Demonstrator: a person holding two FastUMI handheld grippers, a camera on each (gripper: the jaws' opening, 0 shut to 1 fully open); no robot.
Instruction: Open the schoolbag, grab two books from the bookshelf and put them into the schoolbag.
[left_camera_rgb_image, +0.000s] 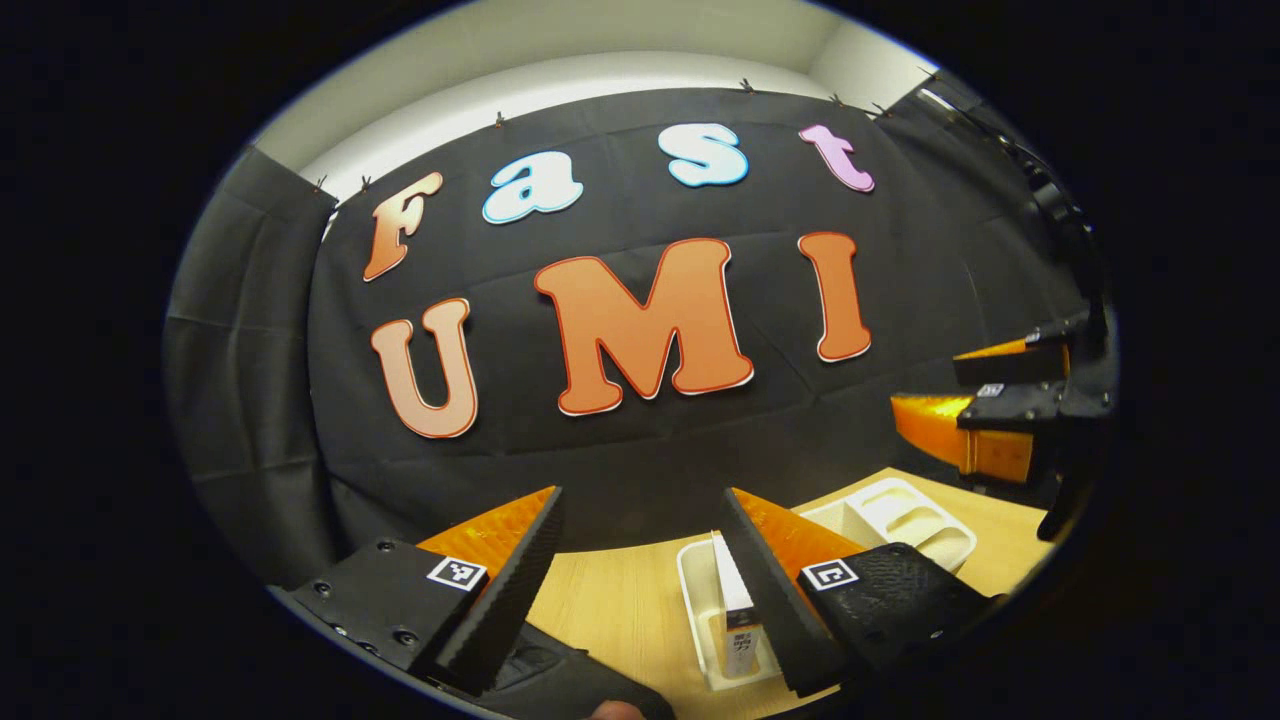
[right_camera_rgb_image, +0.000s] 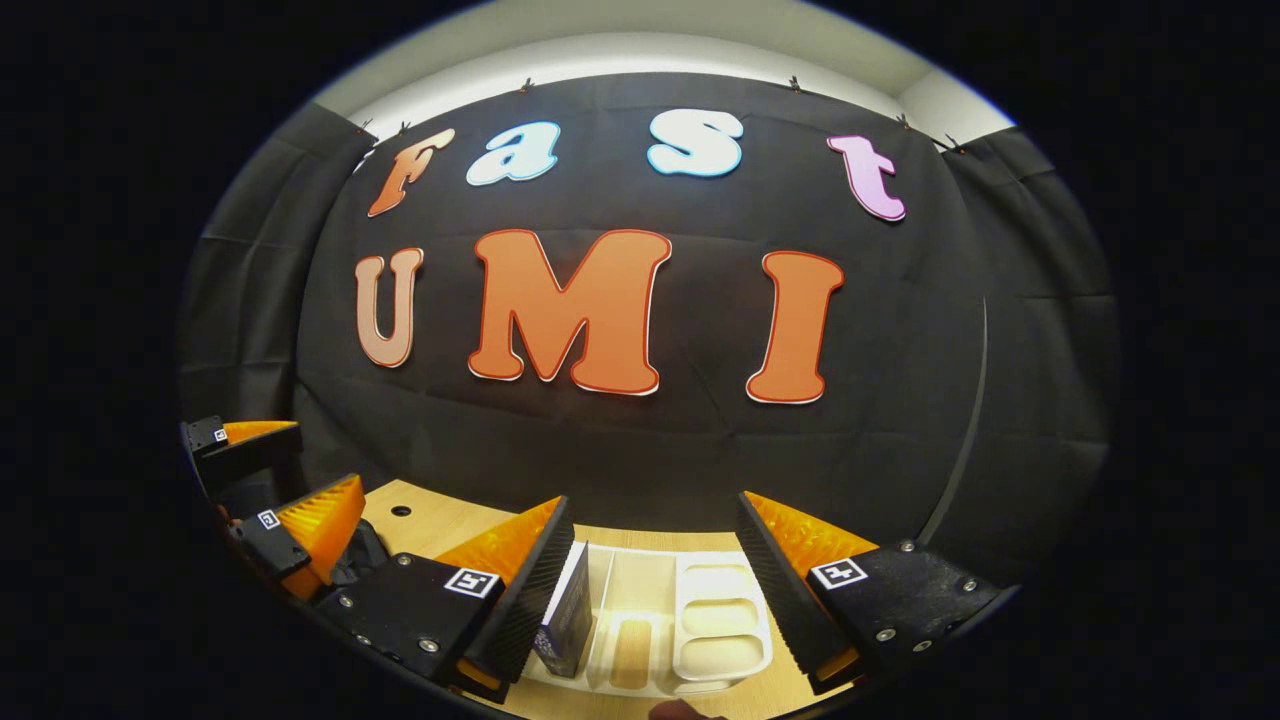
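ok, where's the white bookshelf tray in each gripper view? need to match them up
Left gripper view: white bookshelf tray sits lower right on the wooden table, partly behind the left gripper, whose jaws stand apart.
Right gripper view: it lies bottom centre, between the fingers of the right gripper.
Shared landmark: the upright book standing at the tray's end.

A recording booth, not a home.
I see black cloth (right_camera_rgb_image: 900, 420) clipped up as the wall on all sides, a pale ceiling (right_camera_rgb_image: 650, 40) above it, and a light wooden bench (left_camera_rgb_image: 620, 600) carrying a white bookshelf (right_camera_rgb_image: 690, 620).
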